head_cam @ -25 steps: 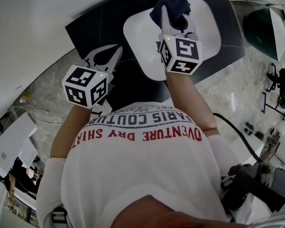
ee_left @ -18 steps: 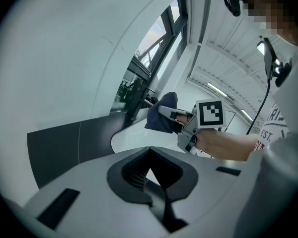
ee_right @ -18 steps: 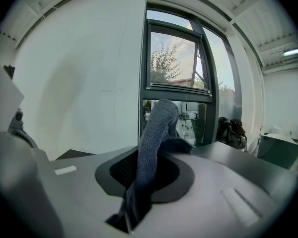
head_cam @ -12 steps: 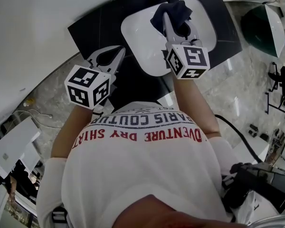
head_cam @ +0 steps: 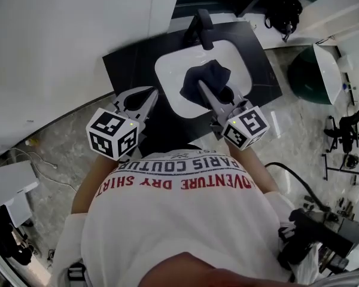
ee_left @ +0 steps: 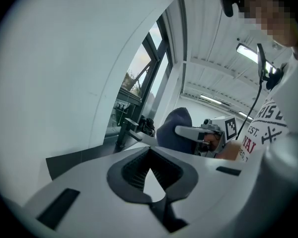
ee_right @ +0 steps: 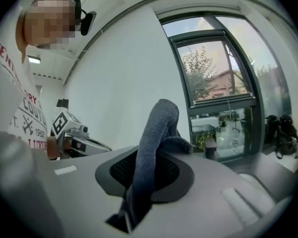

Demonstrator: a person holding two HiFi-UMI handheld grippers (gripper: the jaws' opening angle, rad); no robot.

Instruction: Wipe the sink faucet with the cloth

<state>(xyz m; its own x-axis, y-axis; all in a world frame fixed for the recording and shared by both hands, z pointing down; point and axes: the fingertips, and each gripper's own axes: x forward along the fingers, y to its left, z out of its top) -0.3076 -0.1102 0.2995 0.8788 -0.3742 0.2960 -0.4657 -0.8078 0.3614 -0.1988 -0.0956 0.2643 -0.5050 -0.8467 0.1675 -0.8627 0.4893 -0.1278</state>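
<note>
- Two handheld grippers hover above a black countertop (head_cam: 125, 64) that holds a white sink basin (head_cam: 167, 70).
- At the basin's far edge stands the dark faucet (head_cam: 201, 26).
- The right gripper (head_cam: 203, 88) is clenched on a dark blue cloth (head_cam: 210, 75), held over the basin, near the faucet but apart from it.
- The left gripper (head_cam: 148, 94) waits to the left over the countertop, its jaws pressed together on nothing.
- The cloth looks soft, light and floppy, and should drape around the faucet.
- A pinch on a bunched fold leaves loose fabric free for wiping.
- The faucet looks rigid and smooth, so the cloth may slide easily.
</note>
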